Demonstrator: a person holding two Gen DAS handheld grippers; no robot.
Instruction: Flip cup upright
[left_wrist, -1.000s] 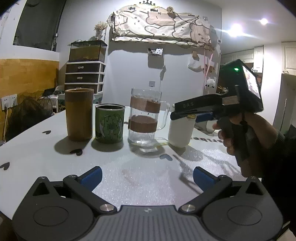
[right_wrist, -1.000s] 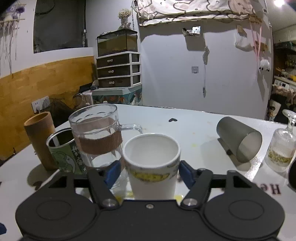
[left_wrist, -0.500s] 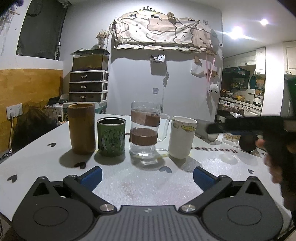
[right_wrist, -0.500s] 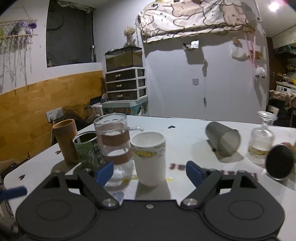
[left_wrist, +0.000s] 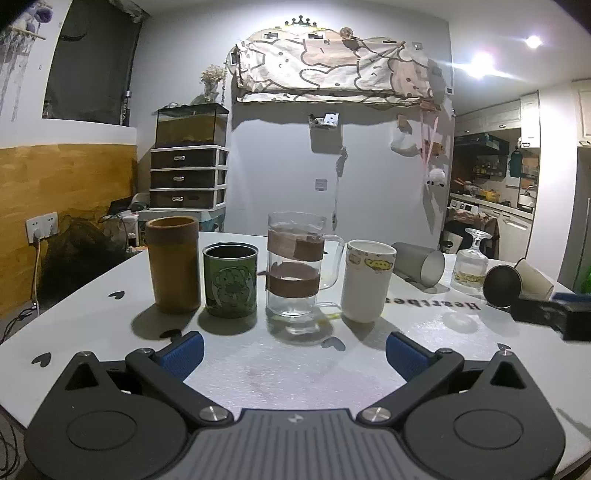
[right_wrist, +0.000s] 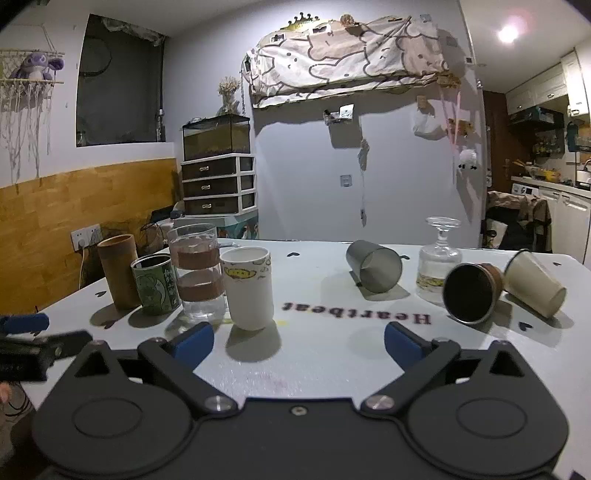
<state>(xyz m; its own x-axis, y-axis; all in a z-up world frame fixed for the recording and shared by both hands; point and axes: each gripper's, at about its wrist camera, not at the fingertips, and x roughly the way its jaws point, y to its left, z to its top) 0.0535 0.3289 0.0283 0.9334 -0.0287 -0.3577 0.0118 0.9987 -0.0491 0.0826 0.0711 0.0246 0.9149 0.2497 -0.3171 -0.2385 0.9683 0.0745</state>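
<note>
White cup (right_wrist: 248, 287) w/ yellow print stands upright on the table (right_wrist: 332, 339), touching nothing. Left of the cup: glass mug (right_wrist: 197, 273), green tin (right_wrist: 155, 284), bamboo tube (right_wrist: 119, 271). Right of it: grey tumbler (right_wrist: 375, 266) on its side. Both claws empty, blue pads spread wide: right gripper (right_wrist: 298, 341), left gripper (left_wrist: 293, 352).

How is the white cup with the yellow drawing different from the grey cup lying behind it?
The white cup stands upright, mouth up; the grey cup lies on its side, mouth toward the camera. The white cup has a yellow drawing near its rim; the grey cup is plain and frosted-looking. The white cup stands beside the glass mug; the grey cup lies apart. Both rest on the white table, ungripped.
</note>
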